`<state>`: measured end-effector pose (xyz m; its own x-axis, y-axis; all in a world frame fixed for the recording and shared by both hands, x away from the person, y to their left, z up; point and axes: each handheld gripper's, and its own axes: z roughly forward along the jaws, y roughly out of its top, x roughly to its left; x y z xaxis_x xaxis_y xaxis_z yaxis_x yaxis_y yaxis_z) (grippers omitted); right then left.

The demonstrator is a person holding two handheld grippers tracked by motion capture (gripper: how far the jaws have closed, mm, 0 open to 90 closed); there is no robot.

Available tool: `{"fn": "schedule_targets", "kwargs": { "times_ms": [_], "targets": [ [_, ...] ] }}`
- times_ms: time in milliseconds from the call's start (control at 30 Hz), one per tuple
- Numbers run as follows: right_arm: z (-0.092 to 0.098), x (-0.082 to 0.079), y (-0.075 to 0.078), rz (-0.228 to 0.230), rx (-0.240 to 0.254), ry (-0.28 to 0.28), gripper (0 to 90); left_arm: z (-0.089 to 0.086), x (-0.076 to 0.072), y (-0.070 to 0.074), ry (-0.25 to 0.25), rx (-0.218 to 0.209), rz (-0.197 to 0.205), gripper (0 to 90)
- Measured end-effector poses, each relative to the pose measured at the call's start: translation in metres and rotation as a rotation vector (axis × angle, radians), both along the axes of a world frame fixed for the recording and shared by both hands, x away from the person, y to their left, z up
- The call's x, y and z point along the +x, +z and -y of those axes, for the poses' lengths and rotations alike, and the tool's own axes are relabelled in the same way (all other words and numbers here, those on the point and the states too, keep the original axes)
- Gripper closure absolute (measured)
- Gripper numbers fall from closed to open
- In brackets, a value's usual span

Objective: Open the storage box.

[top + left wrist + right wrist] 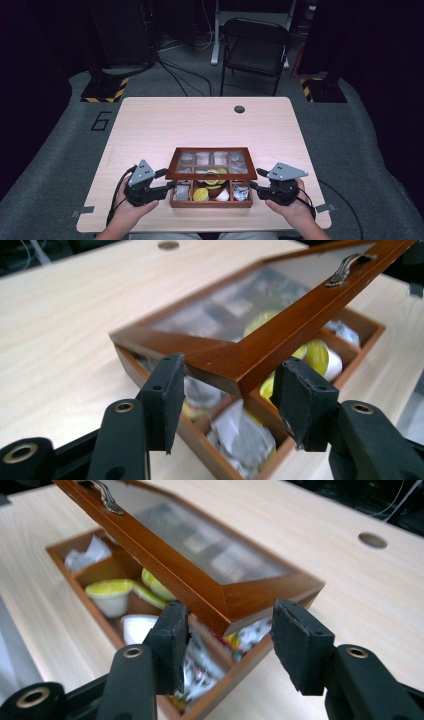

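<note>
A brown wooden box (210,202) with compartments stands near the table's front edge. Its glass lid (172,170) is tilted up at the front and has a metal handle (347,267). My left gripper (167,179) has the lid's front left corner (235,375) wedged between its jaws, which touch the frame. My right gripper (255,179) holds the front right corner (225,615) the same way. Yellow-topped cups (107,590) and foil packets (245,435) lie in the compartments under the raised lid.
The light wood table (200,120) has a round cable hole (239,109) at the back. A dark folding chair (255,50) stands behind the table. Stands with yellow-black striped bases (105,90) flank it, and cables lie on the floor.
</note>
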<state>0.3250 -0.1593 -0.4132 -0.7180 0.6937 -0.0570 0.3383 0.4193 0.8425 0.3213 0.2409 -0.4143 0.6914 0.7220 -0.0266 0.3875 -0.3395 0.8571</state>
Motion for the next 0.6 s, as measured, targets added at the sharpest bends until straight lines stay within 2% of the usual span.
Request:
{"fn": "schedule_targets", "kwargs": {
  "times_ms": [33, 100, 267, 400, 433, 600],
  "targets": [
    [0.000, 0.005, 0.007, 0.010, 0.009, 0.006, 50.1, -0.001, 0.005, 0.006, 0.000, -0.013, 0.013, 47.8],
    [-0.001, 0.010, 0.012, 0.019, 0.024, 0.006, 51.8, -0.003, 0.008, 0.009, -0.008, -0.016, 0.012, 48.2],
    [-0.002, 0.020, 0.019, 0.043, 0.015, 0.003, 53.8, -0.004, 0.021, 0.017, 0.002, -0.042, 0.019, 50.0],
    [-0.001, 0.030, 0.026, 0.038, 0.016, 0.001, 56.4, -0.004, 0.030, 0.024, 0.010, -0.053, 0.032, 50.1],
    [-0.001, 0.037, 0.030, 0.037, 0.035, -0.005, 56.6, -0.003, 0.035, 0.028, 0.017, -0.060, 0.039, 50.1],
    [-0.001, 0.050, 0.035, 0.026, 0.060, -0.016, 56.3, 0.000, 0.047, 0.034, 0.031, -0.045, 0.060, 51.4]
  ]
}}
